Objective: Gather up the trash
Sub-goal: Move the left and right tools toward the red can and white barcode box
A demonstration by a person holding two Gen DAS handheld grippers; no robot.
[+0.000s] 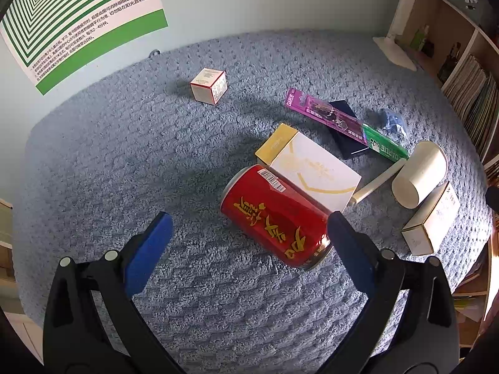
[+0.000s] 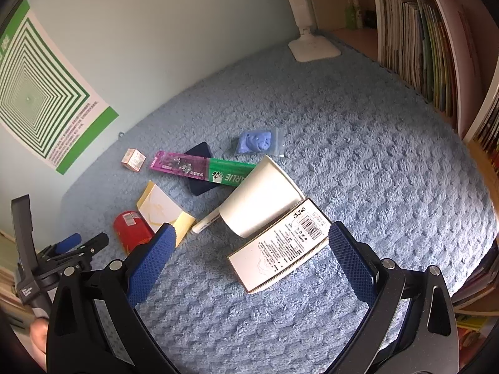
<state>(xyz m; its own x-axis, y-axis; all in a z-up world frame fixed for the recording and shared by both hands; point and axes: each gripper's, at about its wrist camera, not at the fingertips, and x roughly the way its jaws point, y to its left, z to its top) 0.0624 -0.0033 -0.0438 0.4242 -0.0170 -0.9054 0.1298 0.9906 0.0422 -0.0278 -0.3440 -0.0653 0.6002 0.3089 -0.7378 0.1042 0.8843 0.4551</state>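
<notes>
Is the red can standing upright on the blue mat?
No. The red can lies on its side beside the yellow-and-white box.

We see a fluffy blue-grey textured cloth [image 2: 358,143] spread over the work surface, which meets a pale blue wall [image 2: 156,31] bearing a green-and-white striped paper poster [image 1: 71,15]. A white desk lamp base [image 2: 313,46] stands at the far edge, beside a wooden bookshelf [image 2: 424,50] packed with upright books.

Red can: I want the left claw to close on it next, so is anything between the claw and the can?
Nothing visible. The open left claw already faces the red can lying on the blue mat. A white and yellow box touches its far side.
</notes>
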